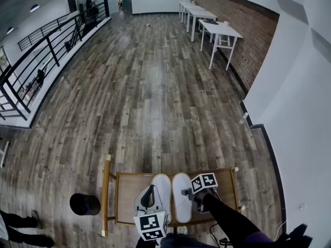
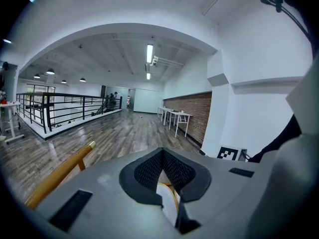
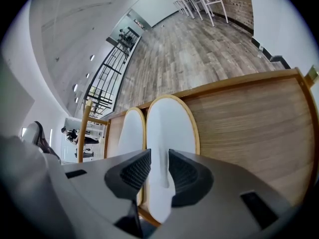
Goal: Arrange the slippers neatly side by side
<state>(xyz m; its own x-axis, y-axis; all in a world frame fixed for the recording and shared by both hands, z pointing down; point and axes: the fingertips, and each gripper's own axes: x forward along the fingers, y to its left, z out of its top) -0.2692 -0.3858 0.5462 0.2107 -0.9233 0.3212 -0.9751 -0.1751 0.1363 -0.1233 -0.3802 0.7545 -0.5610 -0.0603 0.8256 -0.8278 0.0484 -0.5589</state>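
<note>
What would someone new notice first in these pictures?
Two white slippers, the left slipper and the right slipper, lie side by side on a wooden table at the bottom of the head view. The right gripper hovers over the right slipper, jaws apart. Beyond stretches a wood floor with white tables by a brick wall.

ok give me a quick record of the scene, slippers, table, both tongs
slippers: left slipper and right slipper, white, lying side by side
surface: wooden table
left gripper: tongs together at the tips, left slipper's edge between them
right gripper: tongs apart over the right slipper, not pressing it
</note>
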